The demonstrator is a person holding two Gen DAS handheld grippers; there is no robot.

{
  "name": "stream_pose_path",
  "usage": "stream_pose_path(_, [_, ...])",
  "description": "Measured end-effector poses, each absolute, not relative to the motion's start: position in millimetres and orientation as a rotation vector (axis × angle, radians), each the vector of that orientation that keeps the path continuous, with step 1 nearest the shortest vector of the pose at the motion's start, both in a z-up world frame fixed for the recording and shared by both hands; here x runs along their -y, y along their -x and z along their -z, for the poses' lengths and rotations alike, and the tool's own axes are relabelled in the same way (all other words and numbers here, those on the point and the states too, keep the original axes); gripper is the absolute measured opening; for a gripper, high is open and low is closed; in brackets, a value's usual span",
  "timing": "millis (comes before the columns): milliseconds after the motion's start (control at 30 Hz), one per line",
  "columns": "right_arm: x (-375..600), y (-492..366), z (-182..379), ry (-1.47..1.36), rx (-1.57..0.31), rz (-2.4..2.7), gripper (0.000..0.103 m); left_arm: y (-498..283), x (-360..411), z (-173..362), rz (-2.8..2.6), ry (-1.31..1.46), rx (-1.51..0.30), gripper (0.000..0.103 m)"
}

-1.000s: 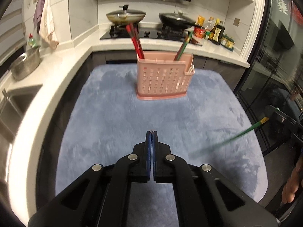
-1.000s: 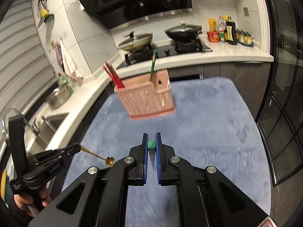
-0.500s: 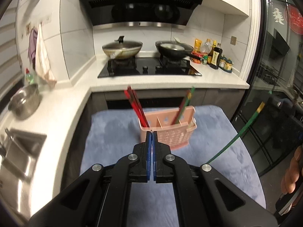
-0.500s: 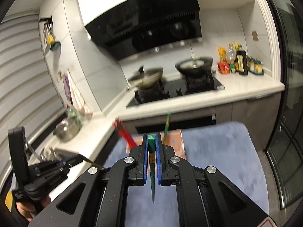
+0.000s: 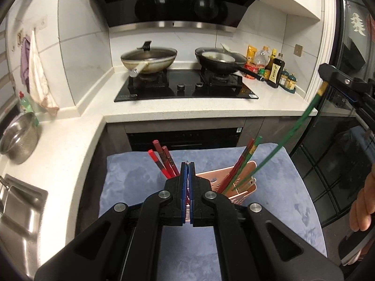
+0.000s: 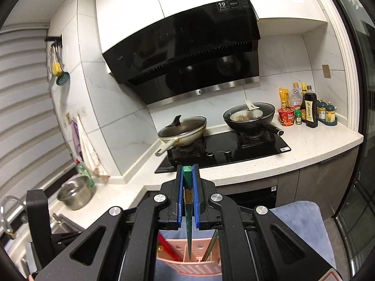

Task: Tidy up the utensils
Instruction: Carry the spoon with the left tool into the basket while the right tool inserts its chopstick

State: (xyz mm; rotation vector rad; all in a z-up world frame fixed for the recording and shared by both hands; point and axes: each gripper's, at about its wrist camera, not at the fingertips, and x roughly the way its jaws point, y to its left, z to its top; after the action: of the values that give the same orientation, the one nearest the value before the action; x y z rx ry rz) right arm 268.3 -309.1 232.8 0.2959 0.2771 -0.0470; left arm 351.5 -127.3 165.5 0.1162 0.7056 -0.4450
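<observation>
over the pink caddy: green chopstick gripped

above the pink utensil holder (image 5: pixel 246 187), on a blue-grey mat (image 5: pixel 131 178), right tongs (image 6: pixel 188 171) clamped on a green chopstick (image 6: pixel 188 215), tip pointing down into the holder's middle section. from the left view, same chopstick (image 5: pixel 286 140) slanting down toward the right compartment beside another green and a red one. red chopsticks (image 5: pixel 163 161) standing in the left compartment. left tongs (image 5: pixel 187 164) pressed together, gripping nothing, hovering just in front of the holder.

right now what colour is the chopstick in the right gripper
Green with a gold band, seen best in the right wrist view: long thin chopstick between the right gripper.
</observation>
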Motion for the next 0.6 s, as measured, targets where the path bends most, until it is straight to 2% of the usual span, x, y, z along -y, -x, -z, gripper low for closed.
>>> stream_pose_path(333, [317.1,-313.1,-172.9,-0.309,-0.405,0.059,0.007,-376.3,137.2,-123.8,0.434,-0.116,-0.791,0.001])
stream_pose_path(600, [315.1,-320.0,-149.9,-0.306,-0.463,0.057,0.007,-380.5,136.1,-114.0,0.415,-0.101,-0.800,0.002])
